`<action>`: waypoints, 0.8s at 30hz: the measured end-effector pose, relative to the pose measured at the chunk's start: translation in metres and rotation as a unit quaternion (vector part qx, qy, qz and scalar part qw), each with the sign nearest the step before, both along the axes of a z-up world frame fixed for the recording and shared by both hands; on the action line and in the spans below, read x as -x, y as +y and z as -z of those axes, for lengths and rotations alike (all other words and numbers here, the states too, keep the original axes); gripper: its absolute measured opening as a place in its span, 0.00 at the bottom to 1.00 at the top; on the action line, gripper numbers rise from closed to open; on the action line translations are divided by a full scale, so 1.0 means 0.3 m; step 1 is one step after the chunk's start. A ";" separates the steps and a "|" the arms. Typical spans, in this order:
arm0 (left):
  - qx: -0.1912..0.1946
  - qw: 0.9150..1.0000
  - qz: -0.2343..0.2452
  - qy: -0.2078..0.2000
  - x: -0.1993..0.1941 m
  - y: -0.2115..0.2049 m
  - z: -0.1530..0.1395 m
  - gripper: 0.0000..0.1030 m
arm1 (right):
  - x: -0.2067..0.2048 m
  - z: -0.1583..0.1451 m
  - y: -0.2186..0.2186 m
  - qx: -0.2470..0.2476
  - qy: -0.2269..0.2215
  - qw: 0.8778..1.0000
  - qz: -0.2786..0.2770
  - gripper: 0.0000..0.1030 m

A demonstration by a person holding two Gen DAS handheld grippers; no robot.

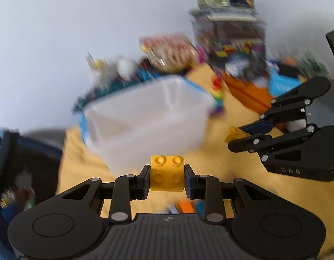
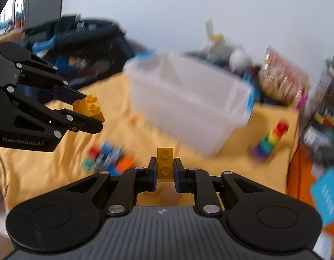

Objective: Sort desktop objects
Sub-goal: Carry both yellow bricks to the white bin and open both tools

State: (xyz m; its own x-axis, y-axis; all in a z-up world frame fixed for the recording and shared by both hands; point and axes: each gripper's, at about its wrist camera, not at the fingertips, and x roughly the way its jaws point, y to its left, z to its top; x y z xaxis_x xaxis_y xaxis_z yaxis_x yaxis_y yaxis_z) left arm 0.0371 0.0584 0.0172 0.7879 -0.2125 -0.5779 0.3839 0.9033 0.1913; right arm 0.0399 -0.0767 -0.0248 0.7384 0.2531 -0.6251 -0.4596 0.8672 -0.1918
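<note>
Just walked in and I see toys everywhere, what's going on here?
A person is sorting toys with two handheld grippers. The left gripper is shut on a square yellow brick; the right gripper is shut on a narrow yellow brick. Both are held above the yellow cloth, near the translucent bin.

"GenRobot.AI" was printed in pale letters on the black side of the left claw [image 2: 89, 110], as seen from the right wrist view. The marks on the right claw [image 1: 243, 138] and the print on the blurred boxes could not be read.
</note>
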 end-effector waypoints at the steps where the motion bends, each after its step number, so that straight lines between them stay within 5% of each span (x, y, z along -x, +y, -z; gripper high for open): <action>1: -0.006 1.000 -0.005 -0.016 -0.033 -0.001 -0.024 0.33 | -0.035 -0.028 0.002 -0.005 -0.012 1.000 0.003 0.17; 8: 0.004 0.998 -0.056 -0.035 -0.345 -0.010 -0.109 0.33 | -0.303 -0.147 0.013 -0.040 -0.043 0.998 0.036 0.17; 15: -0.008 0.990 -0.133 0.037 -0.637 -0.034 0.053 0.33 | -0.558 -0.098 0.024 -0.036 -0.019 0.995 0.086 0.17; 20: -0.004 0.980 -0.168 0.109 -0.698 -0.003 0.180 0.40 | -0.643 0.007 0.021 -0.030 0.038 0.993 0.108 0.23; 24: 0.019 0.982 -0.159 0.100 -0.654 0.012 0.154 0.47 | -0.620 0.015 0.014 -0.037 0.039 0.992 0.111 0.31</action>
